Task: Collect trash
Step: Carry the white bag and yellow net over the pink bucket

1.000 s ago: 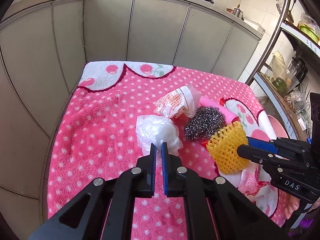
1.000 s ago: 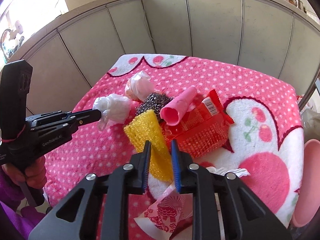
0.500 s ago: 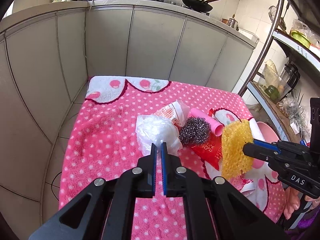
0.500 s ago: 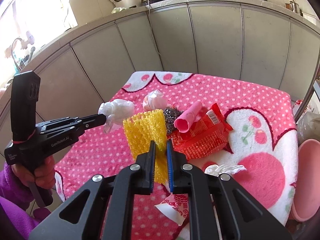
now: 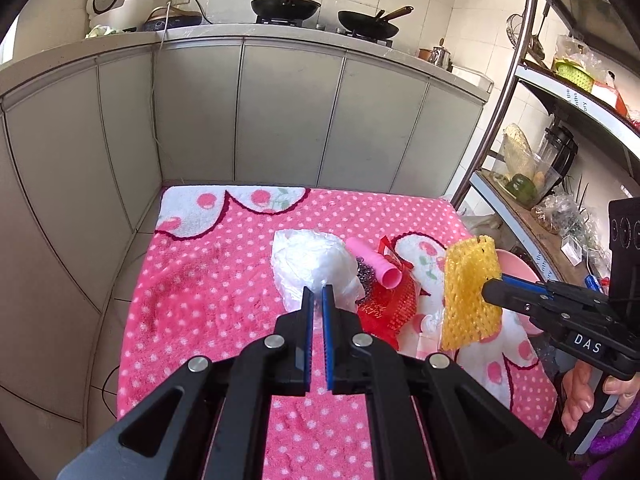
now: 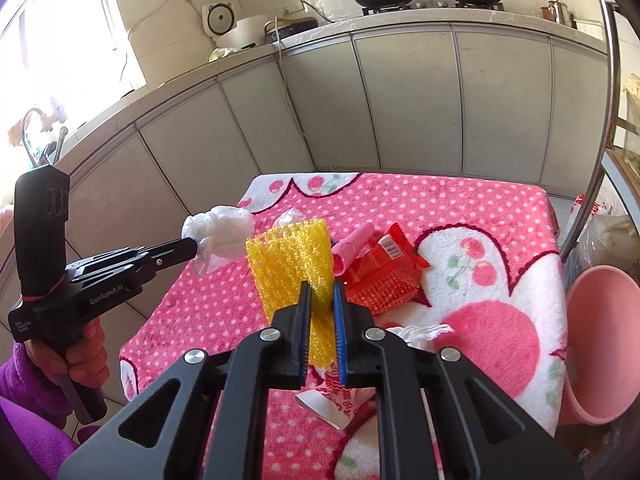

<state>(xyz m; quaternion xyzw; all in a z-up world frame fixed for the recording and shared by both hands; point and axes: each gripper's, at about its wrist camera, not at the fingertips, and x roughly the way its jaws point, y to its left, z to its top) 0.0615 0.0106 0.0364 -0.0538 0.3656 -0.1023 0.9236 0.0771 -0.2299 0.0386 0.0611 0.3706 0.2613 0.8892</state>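
Note:
My left gripper is shut on a crumpled white plastic bag and holds it above the pink polka-dot cloth; the bag also shows in the right wrist view. My right gripper is shut on a yellow foam net, lifted off the cloth; the net also shows in the left wrist view. On the cloth lie a pink tube, a red snack wrapper, a steel scourer and white paper scraps.
A pink basin stands off the table's right edge. Grey cabinet fronts run behind the table. A metal shelf rack with jars stands at the right. A printed paper wrapper lies near the front edge.
Both grippers have risen and pulled back from the table. The white bag and the yellow net have come up off the cloth with them.

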